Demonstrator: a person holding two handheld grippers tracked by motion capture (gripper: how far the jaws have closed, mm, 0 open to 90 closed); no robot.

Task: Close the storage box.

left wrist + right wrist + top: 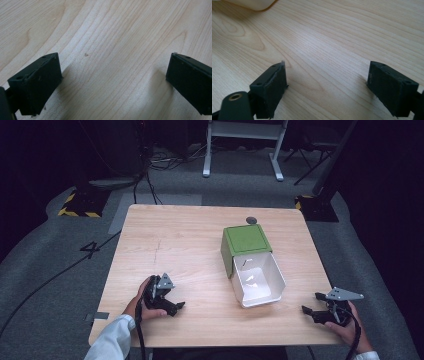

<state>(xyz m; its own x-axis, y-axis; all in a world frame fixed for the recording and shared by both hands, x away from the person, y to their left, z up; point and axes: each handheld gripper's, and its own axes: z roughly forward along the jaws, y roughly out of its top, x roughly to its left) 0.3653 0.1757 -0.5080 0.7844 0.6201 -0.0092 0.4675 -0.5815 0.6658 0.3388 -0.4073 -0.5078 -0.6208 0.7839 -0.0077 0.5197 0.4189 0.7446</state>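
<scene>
Drawer [260,282] interior partly shadowed, grippers [174,306] [312,309] apart, empty.

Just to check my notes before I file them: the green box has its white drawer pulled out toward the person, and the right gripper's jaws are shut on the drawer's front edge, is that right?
Not quite. The green box does have its white drawer pulled out toward the person, but the right gripper holds nothing. In the high view it sits apart from the drawer near the table's right edge, and the right gripper view shows its jaws open over bare wood.

Black grippers [176,305] w/ grey plates, black cables, white sleeves [111,340].
</scene>
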